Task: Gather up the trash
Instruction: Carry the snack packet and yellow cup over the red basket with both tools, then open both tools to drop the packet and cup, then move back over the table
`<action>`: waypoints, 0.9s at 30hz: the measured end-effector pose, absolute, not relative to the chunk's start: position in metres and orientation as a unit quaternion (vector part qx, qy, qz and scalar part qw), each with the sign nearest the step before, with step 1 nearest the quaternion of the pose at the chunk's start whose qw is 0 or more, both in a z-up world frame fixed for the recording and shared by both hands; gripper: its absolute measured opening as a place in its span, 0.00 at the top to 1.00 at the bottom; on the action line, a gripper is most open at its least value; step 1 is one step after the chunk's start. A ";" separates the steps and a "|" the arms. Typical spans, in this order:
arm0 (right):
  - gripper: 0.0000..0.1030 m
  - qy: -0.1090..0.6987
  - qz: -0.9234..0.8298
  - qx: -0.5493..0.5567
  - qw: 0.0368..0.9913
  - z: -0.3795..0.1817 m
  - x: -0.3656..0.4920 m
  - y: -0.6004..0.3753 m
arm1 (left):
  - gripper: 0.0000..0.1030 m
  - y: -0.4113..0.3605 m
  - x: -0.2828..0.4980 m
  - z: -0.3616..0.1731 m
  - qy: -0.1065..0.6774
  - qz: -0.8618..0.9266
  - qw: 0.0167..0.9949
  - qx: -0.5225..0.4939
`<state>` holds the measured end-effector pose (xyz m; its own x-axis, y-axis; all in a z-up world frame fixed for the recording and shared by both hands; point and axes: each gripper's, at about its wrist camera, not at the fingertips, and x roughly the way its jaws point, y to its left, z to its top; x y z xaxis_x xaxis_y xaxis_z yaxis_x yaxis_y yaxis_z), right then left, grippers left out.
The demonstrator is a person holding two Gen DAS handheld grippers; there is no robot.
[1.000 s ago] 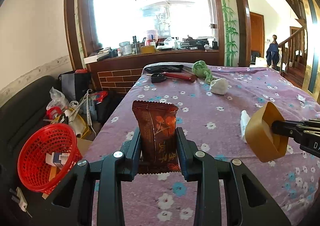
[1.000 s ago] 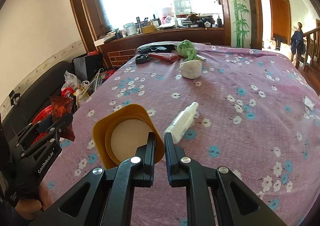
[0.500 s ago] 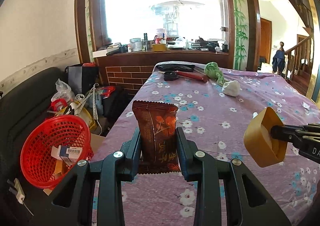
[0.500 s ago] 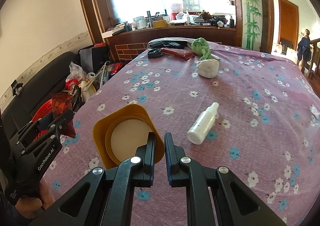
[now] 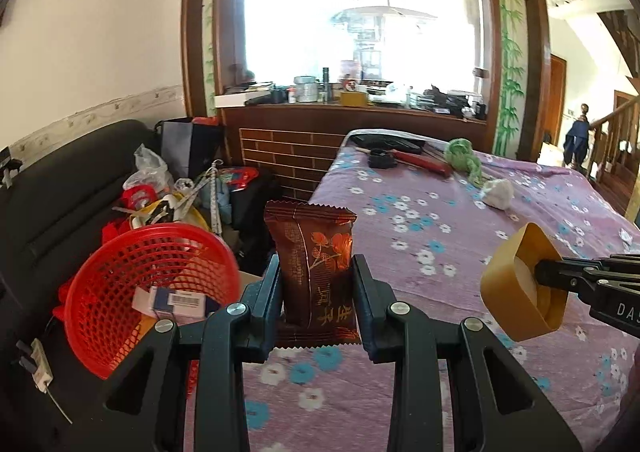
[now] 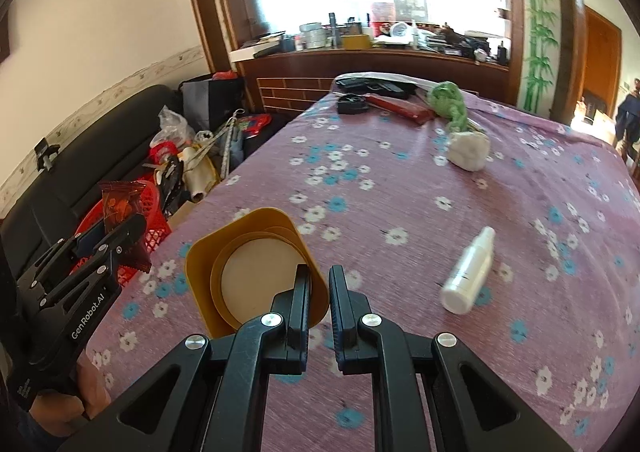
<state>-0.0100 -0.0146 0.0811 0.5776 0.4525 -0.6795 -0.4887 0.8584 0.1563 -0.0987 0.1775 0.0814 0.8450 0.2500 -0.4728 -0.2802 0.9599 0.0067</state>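
My left gripper (image 5: 316, 272) is shut on a brown snack wrapper (image 5: 314, 252) held upright above the table's left edge; both show in the right wrist view (image 6: 120, 211). A red mesh basket (image 5: 120, 272) with a small box inside stands below to the left, off the table. My right gripper (image 6: 319, 284) is shut on the rim of a yellow paper cup (image 6: 248, 268), held above the table; the cup also shows in the left wrist view (image 5: 520, 284). A white spray bottle (image 6: 468, 272) lies on the flowered purple tablecloth (image 6: 400, 179).
A white crumpled lump (image 6: 468, 149), a green cloth (image 6: 448, 99), a red case (image 6: 400, 107) and black items (image 6: 352, 104) lie at the table's far end. Bags and clutter (image 5: 168, 187) pile on a dark sofa (image 5: 60, 191) at left. A cluttered wooden counter (image 5: 352, 103) stands behind.
Both grippers have moved left and back with their loads. The red basket now sits closer below the left gripper, and the spray bottle lies farther right of the cup.
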 end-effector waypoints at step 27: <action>0.90 0.379 0.374 -0.080 0.843 0.105 -0.012 0.164 | 0.70 0.357 -0.144 0.077 0.263 0.244 0.927 -0.111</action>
